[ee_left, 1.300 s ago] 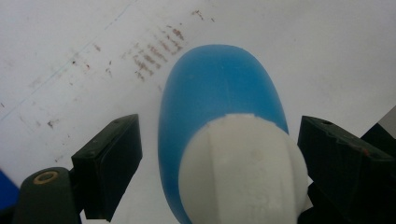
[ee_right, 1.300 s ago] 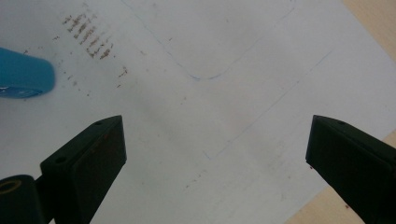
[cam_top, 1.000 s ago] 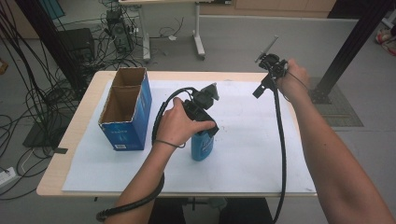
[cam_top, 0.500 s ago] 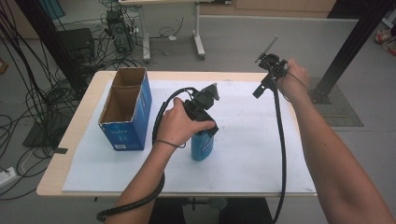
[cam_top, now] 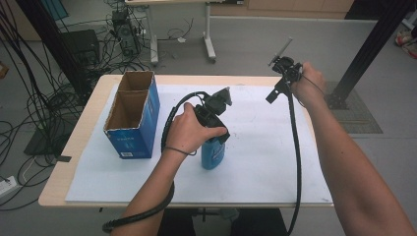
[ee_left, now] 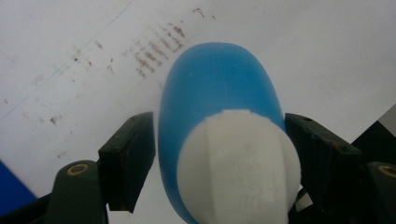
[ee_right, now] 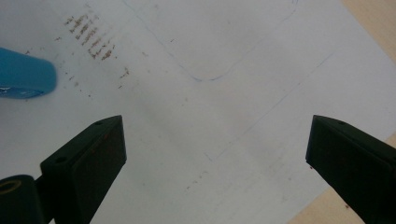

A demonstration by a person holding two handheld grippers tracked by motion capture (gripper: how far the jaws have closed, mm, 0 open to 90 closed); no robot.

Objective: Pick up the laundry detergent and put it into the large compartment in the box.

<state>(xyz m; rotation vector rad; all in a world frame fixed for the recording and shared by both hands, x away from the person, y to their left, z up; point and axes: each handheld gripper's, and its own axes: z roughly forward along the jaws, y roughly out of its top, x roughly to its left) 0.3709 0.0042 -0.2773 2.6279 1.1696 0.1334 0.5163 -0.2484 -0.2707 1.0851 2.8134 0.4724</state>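
Item: blue bottle [cam_top: 213,153], smooth oval plastic w/ white cap [ee_left: 238,163], standing upright on white paper sheet [cam_top: 255,162], mid-table. L gripper [ee_left: 219,154] is straddling it, jaws either side, contact unclear. Judgement: centre pads on body below cap, squeeze evenly. R gripper [ee_right: 215,163] is hovering wide apart. Cardboard box [cam_top: 132,114] nearby, open-topped

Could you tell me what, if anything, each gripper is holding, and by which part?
The left gripper brackets the blue bottle just below its white cap; a firm hold cannot be told. The right gripper is open, holding nothing.
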